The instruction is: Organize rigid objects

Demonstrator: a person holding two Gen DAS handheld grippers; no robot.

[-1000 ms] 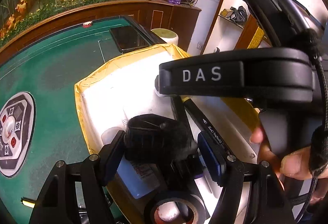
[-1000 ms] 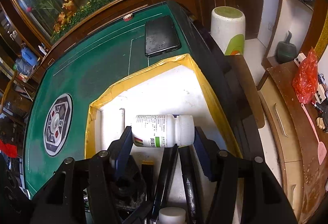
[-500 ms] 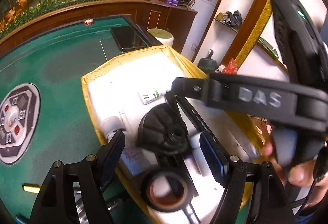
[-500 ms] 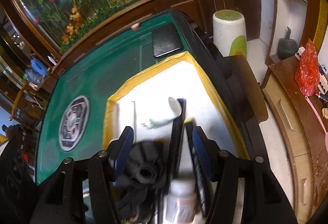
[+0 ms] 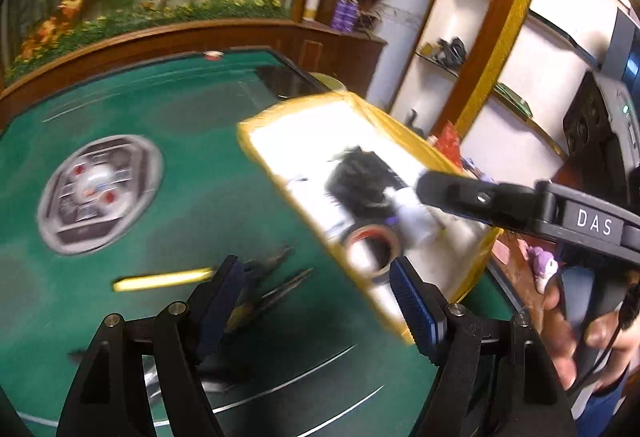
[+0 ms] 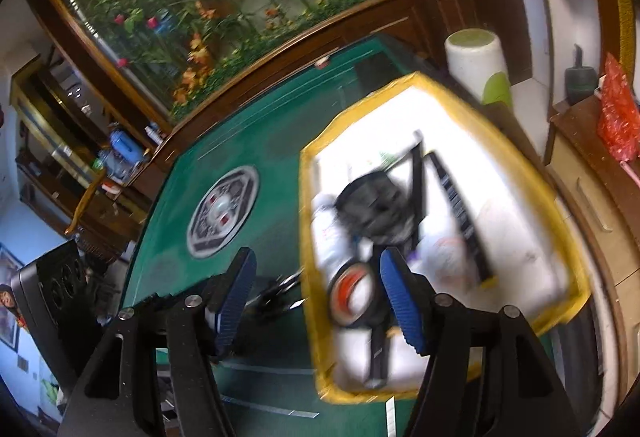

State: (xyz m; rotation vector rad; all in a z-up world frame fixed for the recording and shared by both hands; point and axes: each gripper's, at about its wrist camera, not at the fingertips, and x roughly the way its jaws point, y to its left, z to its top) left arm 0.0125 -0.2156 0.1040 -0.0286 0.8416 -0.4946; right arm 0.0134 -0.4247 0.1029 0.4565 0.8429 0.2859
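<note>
Left gripper [image 5: 316, 301] spread wide, nothing between the pads, poised over green table [image 5: 192, 205] with blurred pliers [image 5: 276, 277] and yellow stick [image 5: 164, 279] below. Right gripper [image 6: 316, 301] opening, empty too. Beyond, yellow-rimmed white tray [image 6: 520, 173] holding tape roll [image 6: 354, 295], black reel-like lump [image 6: 372, 205], white bottle [image 6: 326, 221], dark pens [image 6: 460, 213]. Motion blur all over.

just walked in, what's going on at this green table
A person is sorting loose items into a yellow-rimmed tray with two handheld grippers. Both the left gripper and the right gripper are empty, the right one's jaws opening. The tray already holds a tape roll, a black fan-like part and bottles. Pliers lie on the table beside it.
</note>
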